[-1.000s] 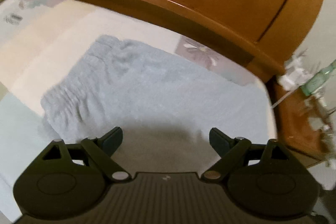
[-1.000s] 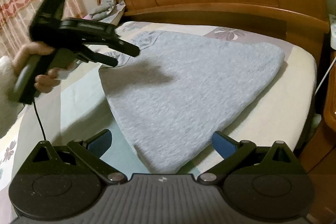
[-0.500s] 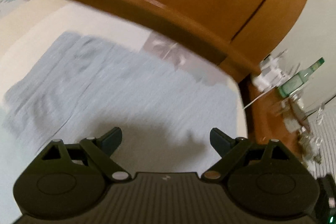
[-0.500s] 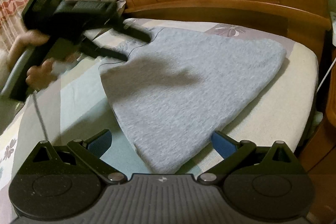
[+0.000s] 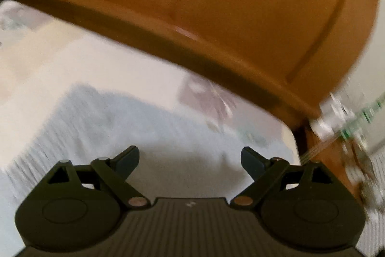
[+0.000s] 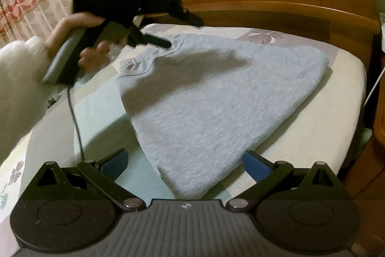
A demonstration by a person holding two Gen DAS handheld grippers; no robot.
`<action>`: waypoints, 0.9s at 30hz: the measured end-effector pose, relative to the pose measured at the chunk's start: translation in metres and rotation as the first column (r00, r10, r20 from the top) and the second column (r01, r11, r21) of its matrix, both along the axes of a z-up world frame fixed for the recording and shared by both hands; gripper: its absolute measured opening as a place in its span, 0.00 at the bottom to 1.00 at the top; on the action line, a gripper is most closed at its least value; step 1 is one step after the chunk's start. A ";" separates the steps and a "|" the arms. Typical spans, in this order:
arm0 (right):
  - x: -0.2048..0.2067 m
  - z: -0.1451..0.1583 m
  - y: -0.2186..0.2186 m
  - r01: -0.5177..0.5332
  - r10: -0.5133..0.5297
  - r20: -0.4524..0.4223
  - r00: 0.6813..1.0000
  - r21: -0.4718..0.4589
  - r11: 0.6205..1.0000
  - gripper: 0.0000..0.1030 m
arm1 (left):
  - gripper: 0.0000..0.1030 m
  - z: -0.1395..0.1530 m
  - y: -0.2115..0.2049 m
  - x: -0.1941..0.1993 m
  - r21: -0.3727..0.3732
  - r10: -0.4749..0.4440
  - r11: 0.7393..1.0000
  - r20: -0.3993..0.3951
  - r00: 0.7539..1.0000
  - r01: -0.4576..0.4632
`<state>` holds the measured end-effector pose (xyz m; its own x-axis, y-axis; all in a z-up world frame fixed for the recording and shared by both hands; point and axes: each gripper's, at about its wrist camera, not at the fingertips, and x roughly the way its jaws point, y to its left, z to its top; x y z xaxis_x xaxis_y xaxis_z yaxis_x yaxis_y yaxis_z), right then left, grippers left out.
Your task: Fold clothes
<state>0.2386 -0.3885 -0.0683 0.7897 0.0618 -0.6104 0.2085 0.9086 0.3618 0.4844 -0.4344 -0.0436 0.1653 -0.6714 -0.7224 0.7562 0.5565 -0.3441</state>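
Left wrist view, left hand-held gripper [image 5: 190, 158]: jaws standing wide, nothing lying between them, hovering over the garment.
Left wrist view, garment [image 5: 134, 127]: grey, blurred, lying on the bed [image 5: 60, 57] in the lower middle of the frame.
Left wrist view, headboard [image 5: 216, 4]: filling the top.
Right wrist view, right hand-held gripper [image 6: 184, 163]: jaws standing wide, the garment's near corner lying between them, pads not pressing it.
Right wrist view, garment [image 6: 216, 100]: spreading flat mid-frame.
Right wrist view, hand [image 6: 79, 40]: gripping the left hand-held gripper [image 6: 185, 28] at upper left, over the garment's far edge.
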 end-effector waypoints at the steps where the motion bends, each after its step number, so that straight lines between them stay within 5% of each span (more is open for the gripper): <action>1: -0.001 0.000 0.000 0.000 0.000 0.001 1.000 0.000 1.000 1.00 | 0.88 -0.001 -0.003 0.010 0.001 0.028 1.000 0.030 0.999 -0.028; 3: -0.002 -0.001 -0.001 0.000 0.000 0.004 1.000 0.008 1.000 1.00 | 0.88 -0.006 -0.009 0.028 0.020 0.086 0.996 0.086 0.993 -0.088; 7: -0.004 -0.002 -0.001 -0.006 0.006 0.007 1.000 0.024 1.000 1.00 | 0.88 -0.035 -0.013 0.059 0.052 0.139 0.989 0.038 0.990 -0.141; 14: -0.008 -0.001 0.000 -0.004 0.004 0.013 1.000 0.034 0.999 1.00 | 0.89 -0.019 -0.008 0.053 0.062 0.133 0.989 0.036 0.991 -0.135; 20: -0.006 -0.001 -0.002 -0.006 0.005 0.017 1.000 0.040 0.999 1.00 | 0.91 0.001 0.022 0.022 0.089 0.018 0.996 0.091 0.996 -0.026; 25: -0.005 -0.001 -0.003 -0.004 0.003 0.013 1.000 0.040 0.999 1.00 | 0.91 -0.027 0.058 0.016 0.177 0.066 0.982 0.043 0.997 -0.072; 27: -0.003 -0.002 -0.003 0.002 -0.002 0.007 1.000 0.042 0.999 1.00 | 0.91 -0.031 0.069 0.013 0.154 0.091 0.984 0.022 0.996 -0.093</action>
<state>0.2351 -0.3917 -0.0707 0.7944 0.0857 -0.6014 0.2075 0.8922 0.4012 0.4974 -0.3658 -0.0741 0.2329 -0.5328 -0.8136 0.7036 0.6698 -0.2373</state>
